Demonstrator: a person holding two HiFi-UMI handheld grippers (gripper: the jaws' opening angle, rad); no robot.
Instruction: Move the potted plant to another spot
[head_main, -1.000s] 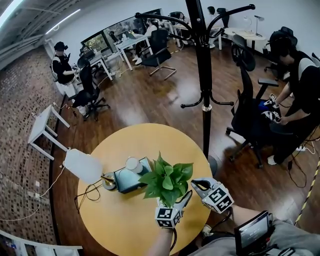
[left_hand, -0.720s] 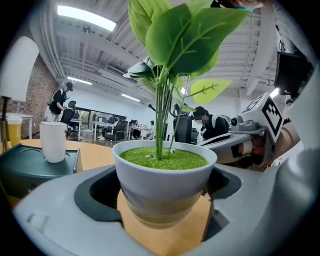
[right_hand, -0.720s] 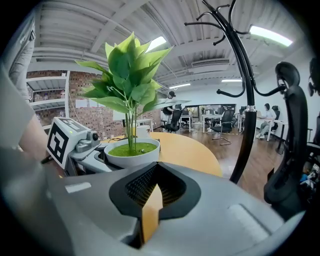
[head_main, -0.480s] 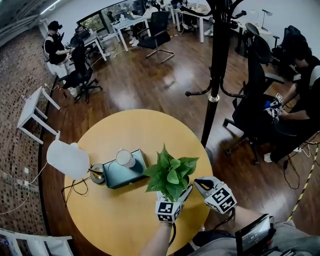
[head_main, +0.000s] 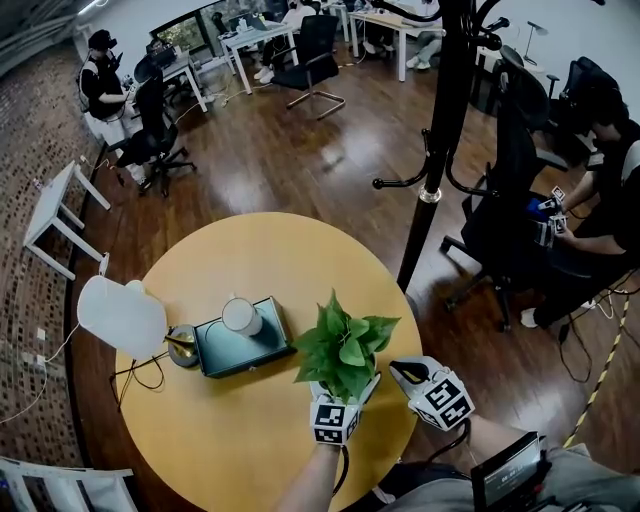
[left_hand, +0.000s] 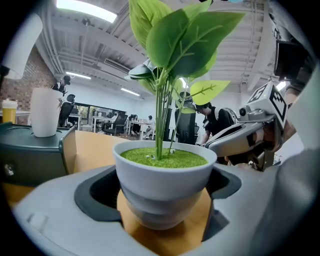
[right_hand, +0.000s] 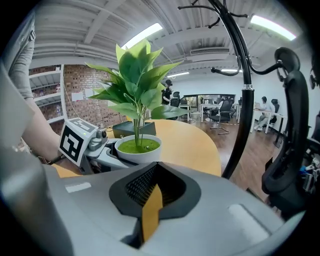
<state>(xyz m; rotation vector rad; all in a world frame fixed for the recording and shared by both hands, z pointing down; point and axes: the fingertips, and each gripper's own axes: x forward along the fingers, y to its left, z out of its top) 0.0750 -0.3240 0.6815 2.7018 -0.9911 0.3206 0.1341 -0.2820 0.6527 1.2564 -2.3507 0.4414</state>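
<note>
The potted plant (head_main: 346, 343), green leaves in a small white pot (left_hand: 165, 175), stands near the front right edge of the round yellow table (head_main: 260, 260). My left gripper (head_main: 341, 393) is shut on the pot, one jaw on each side of it. In the right gripper view the same plant (right_hand: 136, 146) shows straight ahead, with the left gripper (right_hand: 95, 145) beside it. My right gripper (head_main: 405, 373) hovers just right of the plant at the table's edge; its jaws (right_hand: 150, 200) are shut with only a thin slit and nothing between them.
A dark box (head_main: 215, 355) with a white cup (head_main: 240, 315) on it lies left of the plant. A white lamp (head_main: 120, 318) stands at the table's left edge. A black coat stand (head_main: 440, 140) rises behind the table, with an office chair (head_main: 510, 200) and a seated person (head_main: 610, 180) at the right.
The plant and my left gripper have shifted a little to the right, away from the dark box. My right gripper has stayed beside them.
</note>
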